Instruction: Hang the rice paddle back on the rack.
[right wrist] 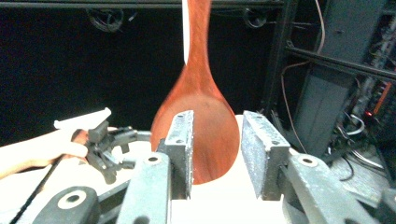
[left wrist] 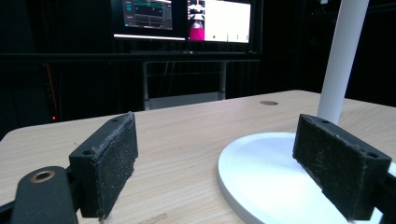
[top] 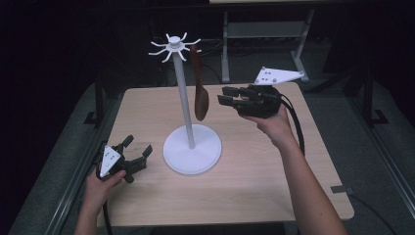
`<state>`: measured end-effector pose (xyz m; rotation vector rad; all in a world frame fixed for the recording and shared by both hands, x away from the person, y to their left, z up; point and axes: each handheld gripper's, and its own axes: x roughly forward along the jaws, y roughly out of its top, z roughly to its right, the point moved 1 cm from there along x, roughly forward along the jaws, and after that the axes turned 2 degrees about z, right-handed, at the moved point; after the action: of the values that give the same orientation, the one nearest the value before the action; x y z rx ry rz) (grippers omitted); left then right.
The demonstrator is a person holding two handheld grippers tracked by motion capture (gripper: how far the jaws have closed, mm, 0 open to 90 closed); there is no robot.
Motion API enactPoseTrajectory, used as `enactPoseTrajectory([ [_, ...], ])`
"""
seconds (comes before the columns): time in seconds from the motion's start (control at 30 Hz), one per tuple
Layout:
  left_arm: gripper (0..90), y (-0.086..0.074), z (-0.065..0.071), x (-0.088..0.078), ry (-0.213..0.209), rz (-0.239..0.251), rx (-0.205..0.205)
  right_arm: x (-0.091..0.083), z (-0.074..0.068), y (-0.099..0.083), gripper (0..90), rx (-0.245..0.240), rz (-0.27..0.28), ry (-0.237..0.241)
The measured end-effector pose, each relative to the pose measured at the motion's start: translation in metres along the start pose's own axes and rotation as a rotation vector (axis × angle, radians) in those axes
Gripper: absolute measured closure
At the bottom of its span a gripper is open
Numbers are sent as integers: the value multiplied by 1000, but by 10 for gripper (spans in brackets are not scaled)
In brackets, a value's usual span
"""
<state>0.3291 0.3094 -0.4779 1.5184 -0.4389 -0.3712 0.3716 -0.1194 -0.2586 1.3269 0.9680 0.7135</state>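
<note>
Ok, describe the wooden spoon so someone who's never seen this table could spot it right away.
Start at the white stand in the middle of the light wooden table. From a hook on its spoked top, just right of the pole, hangs the wooden spoon, bowl down. It is the one dark reddish-brown thing there.

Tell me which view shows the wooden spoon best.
The high view: the spoon shows whole, hanging from a hook of the white stand, bowl downward. The right gripper view shows its bowl close up, beyond the open jaws, with the handle top cut off. The left gripper view gives just the stand's base and pole.
</note>
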Motion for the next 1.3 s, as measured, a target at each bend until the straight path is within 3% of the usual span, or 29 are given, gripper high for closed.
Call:
enactPoseTrajectory([
  [0.5, 134, 0, 0, 0, 3, 8, -6, -37, 5, -46, 509, 42, -95, -87],
  [1.0, 134, 0, 0, 0, 5, 3, -7, -61, 12, -98, 369, 84, -189, -170],
  [1.07, 134, 0, 0, 0, 6, 4, -8, -64, 13, -106, 355, 102, -198, -181],
  [1.1, 134, 0, -1, -1, 4, -11, 10, -66, 13, -110, 347, 109, -201, -189],
  [1.3, 134, 0, -1, -1, 4, -9, 8, -78, 16, -134, 327, 143, -228, -223],
])
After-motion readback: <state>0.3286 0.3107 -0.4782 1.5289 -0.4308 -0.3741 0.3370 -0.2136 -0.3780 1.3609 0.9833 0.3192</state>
